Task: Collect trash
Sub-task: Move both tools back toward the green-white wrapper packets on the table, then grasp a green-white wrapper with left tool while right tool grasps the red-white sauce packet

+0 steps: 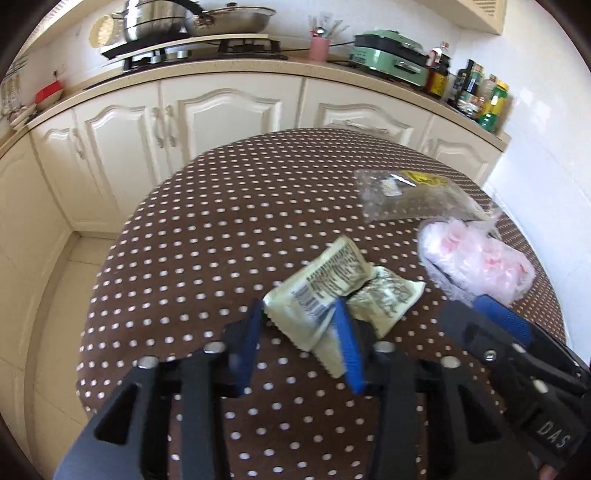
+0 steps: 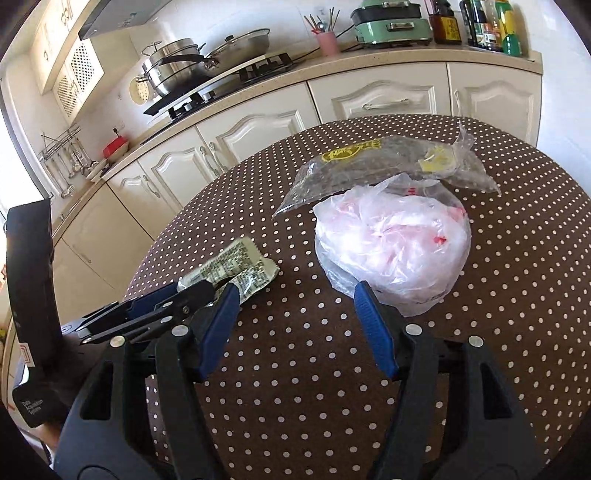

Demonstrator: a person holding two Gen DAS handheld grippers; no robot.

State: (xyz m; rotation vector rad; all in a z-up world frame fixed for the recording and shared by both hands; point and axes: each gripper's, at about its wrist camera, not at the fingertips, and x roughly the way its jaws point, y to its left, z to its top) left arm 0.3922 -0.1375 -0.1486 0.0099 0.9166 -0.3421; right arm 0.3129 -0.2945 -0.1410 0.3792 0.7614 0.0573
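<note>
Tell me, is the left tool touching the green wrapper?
Touching. In the left wrist view the left tool has its blue pads against both sides of the green wrapper.

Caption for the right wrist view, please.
Open right hand-held gripper approaches crumpled pink plastic bag on polka-dot table.

Around you, apart from the job:
- Table (image 1: 207, 229), round, brown cloth with white dots.
- Cream cabinets (image 1: 218, 114) under a beige counter.
- Gas stove (image 1: 192, 51) carrying a steel pot (image 1: 155, 18) and a lidded pan (image 1: 232, 18).
- Pink utensil cup (image 1: 319, 48).
- Green electric cooker (image 1: 391, 55).
- Sauce bottles (image 1: 476, 92) in the far right corner.
- Red dish (image 2: 115, 146) by a hanging utensil rack (image 2: 62, 162).
</note>
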